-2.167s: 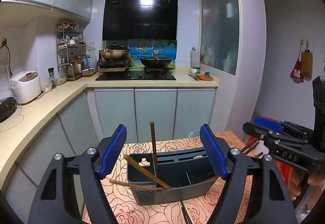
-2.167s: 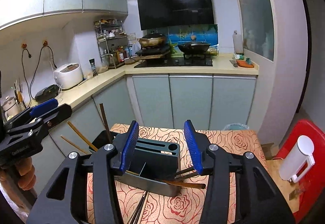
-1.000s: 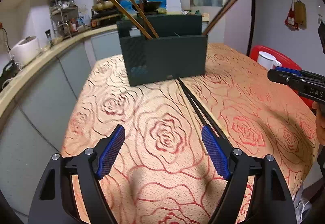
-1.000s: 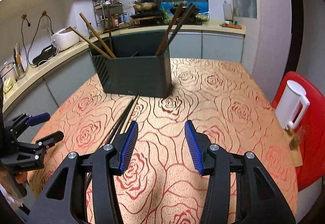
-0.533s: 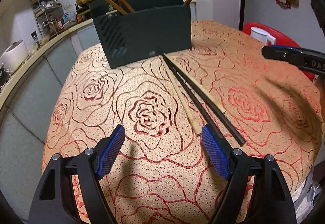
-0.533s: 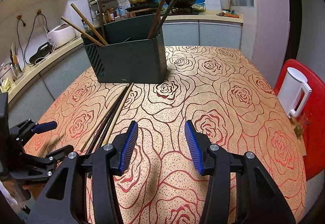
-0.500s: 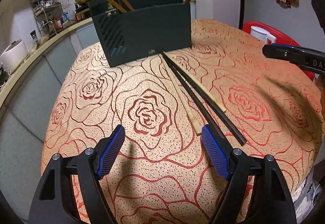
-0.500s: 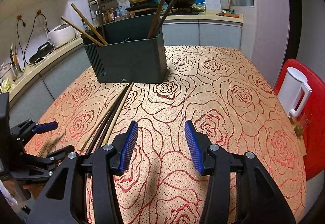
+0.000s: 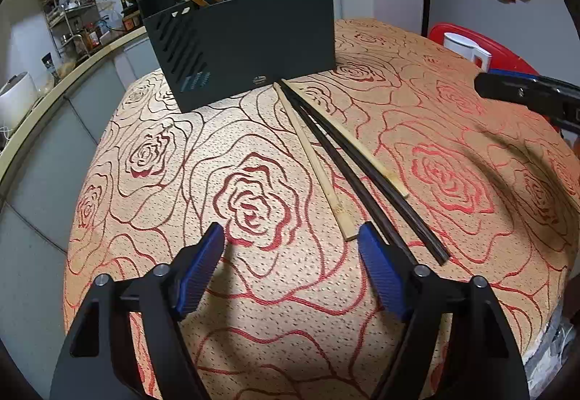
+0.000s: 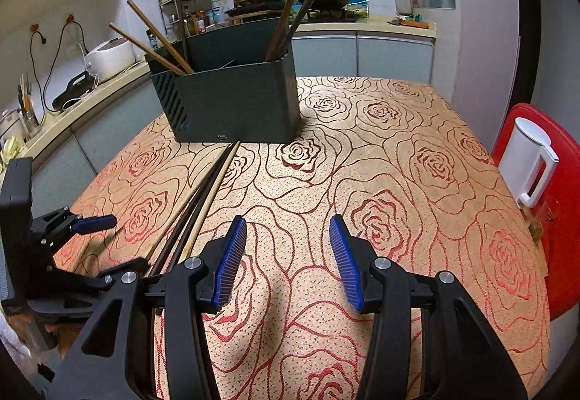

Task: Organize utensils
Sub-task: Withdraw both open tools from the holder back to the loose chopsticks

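Note:
A dark utensil holder (image 9: 246, 37) stands on the rose-patterned table (image 9: 253, 327), with several chopsticks leaning in it; it also shows in the right wrist view (image 10: 235, 99). Two dark chopsticks (image 9: 359, 168) and two light bamboo chopsticks (image 9: 315, 161) lie on the cloth in front of it, also seen in the right wrist view (image 10: 203, 197). My left gripper (image 9: 291, 276) is open and empty, low over the cloth, its right finger beside the chopsticks' near ends. My right gripper (image 10: 288, 262) is open and empty, right of the chopsticks.
A white jug (image 10: 529, 161) sits on a red chair (image 10: 565, 204) at the table's right edge. A kitchen counter with a rice cooker (image 10: 108, 55) and a stove runs along the left and back.
Both grippers have lowered from above the holder to near the tabletop. The left gripper has drawn closer to the loose chopsticks. The jaws stay open.

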A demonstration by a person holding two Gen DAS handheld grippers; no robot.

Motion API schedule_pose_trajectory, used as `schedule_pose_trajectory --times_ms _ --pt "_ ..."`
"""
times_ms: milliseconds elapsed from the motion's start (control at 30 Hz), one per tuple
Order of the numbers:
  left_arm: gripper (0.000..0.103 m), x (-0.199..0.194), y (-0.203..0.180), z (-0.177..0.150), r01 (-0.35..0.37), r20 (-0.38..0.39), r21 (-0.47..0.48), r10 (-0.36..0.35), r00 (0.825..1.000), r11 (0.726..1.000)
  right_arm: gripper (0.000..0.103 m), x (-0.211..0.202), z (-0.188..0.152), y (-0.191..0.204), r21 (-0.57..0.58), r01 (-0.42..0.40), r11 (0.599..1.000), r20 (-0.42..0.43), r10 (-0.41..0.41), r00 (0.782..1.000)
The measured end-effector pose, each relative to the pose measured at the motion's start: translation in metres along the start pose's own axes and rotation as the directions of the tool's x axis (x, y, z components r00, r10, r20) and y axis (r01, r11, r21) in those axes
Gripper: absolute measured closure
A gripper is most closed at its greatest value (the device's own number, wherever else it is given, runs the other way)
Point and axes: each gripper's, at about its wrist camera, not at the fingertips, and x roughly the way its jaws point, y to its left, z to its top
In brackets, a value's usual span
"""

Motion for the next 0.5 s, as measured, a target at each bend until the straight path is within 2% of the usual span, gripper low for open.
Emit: schedule_pose_trajectory --times_ms 100,300,500 --pt "0.041 0.001 0.008 0.0 -0.016 -0.005 -0.031 0.016 1.0 0.999 0.056 0.003 -0.003 0.005 -0.017 -0.016 1.0 -0.016 0.015 1.0" --pt "0.047 0.002 0.028 -0.001 -0.021 -0.023 -0.113 0.019 1.0 0.993 0.057 0.015 -0.014 0.023 -0.056 -0.06 0.997 -0.073 0.056 0.996" --pt "0.06 0.001 0.03 -0.002 -0.01 -0.018 -0.122 0.008 1.0 0.993 0.058 0.016 -0.028 0.048 -0.111 -0.125 0.986 -0.111 0.113 0.987"
